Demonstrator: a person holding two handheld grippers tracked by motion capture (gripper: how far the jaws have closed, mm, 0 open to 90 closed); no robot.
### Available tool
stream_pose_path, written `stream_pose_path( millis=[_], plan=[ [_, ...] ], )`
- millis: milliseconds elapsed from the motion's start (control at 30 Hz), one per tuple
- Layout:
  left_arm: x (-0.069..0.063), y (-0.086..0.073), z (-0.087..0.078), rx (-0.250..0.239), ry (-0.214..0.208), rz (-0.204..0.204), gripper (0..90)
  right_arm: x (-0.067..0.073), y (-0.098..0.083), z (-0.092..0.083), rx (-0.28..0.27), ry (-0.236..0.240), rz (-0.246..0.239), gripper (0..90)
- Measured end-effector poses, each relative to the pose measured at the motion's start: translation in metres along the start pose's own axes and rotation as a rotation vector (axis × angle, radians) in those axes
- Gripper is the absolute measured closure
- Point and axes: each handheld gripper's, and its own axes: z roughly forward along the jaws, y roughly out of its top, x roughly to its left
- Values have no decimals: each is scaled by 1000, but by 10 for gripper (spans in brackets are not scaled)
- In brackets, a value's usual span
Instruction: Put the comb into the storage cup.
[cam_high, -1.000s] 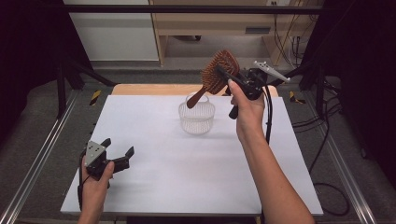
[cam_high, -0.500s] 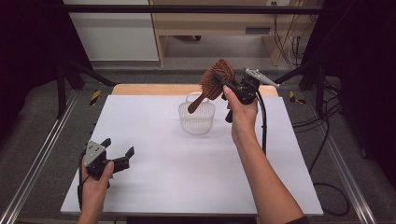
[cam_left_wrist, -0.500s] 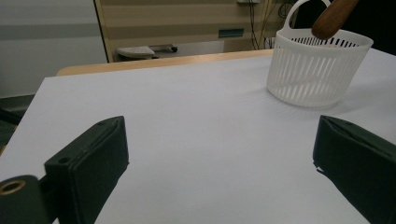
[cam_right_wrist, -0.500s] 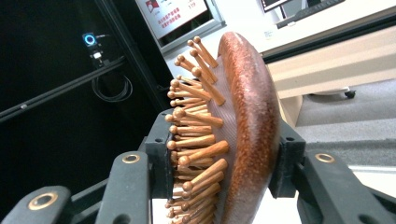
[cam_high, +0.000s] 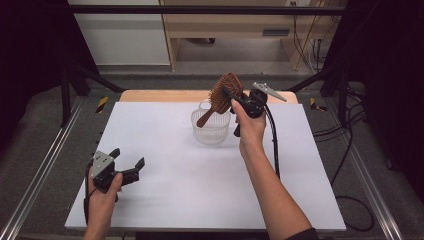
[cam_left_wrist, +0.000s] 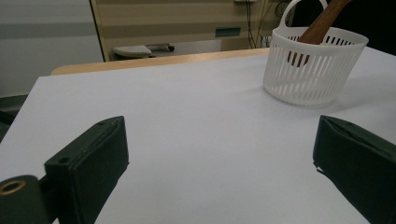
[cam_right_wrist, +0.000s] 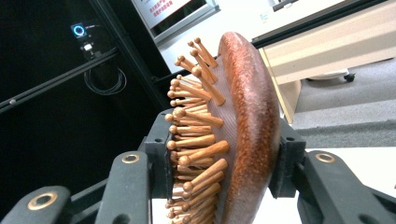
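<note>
A brown wooden hairbrush (cam_high: 223, 94) with pin bristles hangs tilted over a small white slatted basket (cam_high: 210, 131) at the table's far middle. Its handle tip reaches down into the basket (cam_left_wrist: 312, 65). My right gripper (cam_high: 234, 96) is shut on the brush head (cam_right_wrist: 238, 135), one jaw against the bristles, the other on the smooth back. My left gripper (cam_high: 129, 161) rests open near the front left corner of the white table (cam_high: 175, 175), with nothing between its jaws.
A wooden board edge (cam_high: 165, 95) runs behind the white surface. Metal rails (cam_high: 40, 175) flank the table. A cable (cam_high: 272, 140) trails from the right gripper along the forearm. Shelving and wires stand beyond the table.
My right gripper has come down and toward the left with the brush, so the handle now dips into the basket. The left gripper has stayed put.
</note>
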Motion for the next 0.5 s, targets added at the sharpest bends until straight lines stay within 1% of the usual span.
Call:
stream_pose_path(
  millis=[133, 233, 367, 500],
  plan=[
    [0, 0, 1, 3, -3, 1, 36, -1, -5, 3, 4, -2, 14, 530],
    [0, 0, 1, 2, -4, 0, 36, -1, -8, 5, 10, -6, 15, 529],
    [-1, 0, 0, 2, -6, 0, 36, -1, -11, 5, 7, -4, 18, 529],
    [-1, 0, 1, 2, -8, 2, 36, -3, -14, 6, 4, -4, 33, 528]
  ],
)
